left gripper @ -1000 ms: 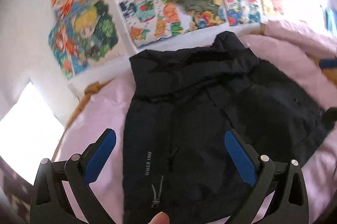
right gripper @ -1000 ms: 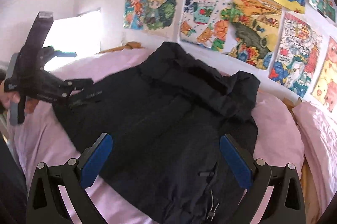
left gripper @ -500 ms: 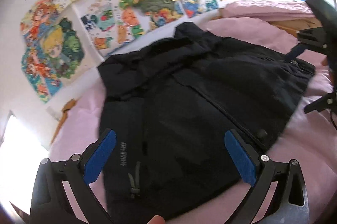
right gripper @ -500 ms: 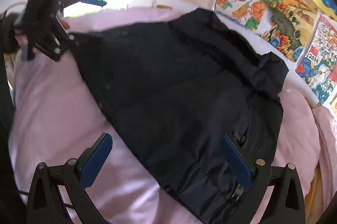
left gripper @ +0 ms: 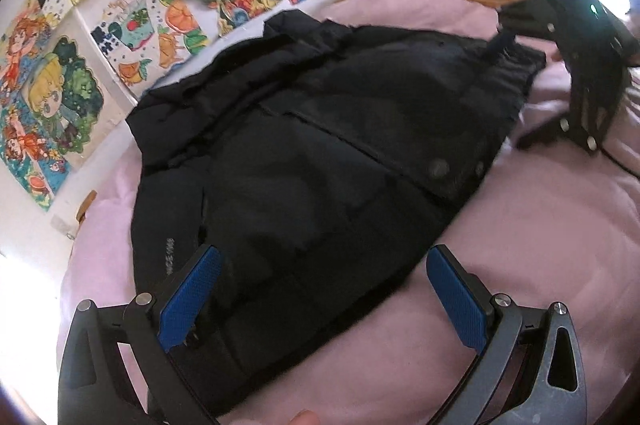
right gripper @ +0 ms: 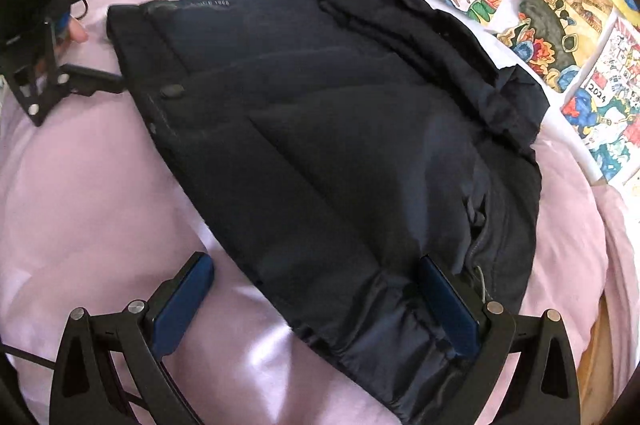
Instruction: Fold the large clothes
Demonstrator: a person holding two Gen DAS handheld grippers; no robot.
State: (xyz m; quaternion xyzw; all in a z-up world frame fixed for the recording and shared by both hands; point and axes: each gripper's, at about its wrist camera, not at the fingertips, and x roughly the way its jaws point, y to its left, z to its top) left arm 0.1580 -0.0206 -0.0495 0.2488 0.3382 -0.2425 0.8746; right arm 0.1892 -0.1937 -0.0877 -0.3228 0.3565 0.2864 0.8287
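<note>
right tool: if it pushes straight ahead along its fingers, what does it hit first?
Most likely the black jacket: the right tool is open, with the jacket's hem corner already between its fingers. Beyond lies more jacket on the pink bedding. Depth is uncertain through the fisheye.

Bright daylight blows out the left edge; fisheye bending, slight motion blur.

A bed (left gripper: 500,233) covered in a pale pink sheet (right gripper: 100,193) fills the lower view. A dark puffer jacket (left gripper: 320,165) lies spread flat across it, collar toward the wall.
</note>
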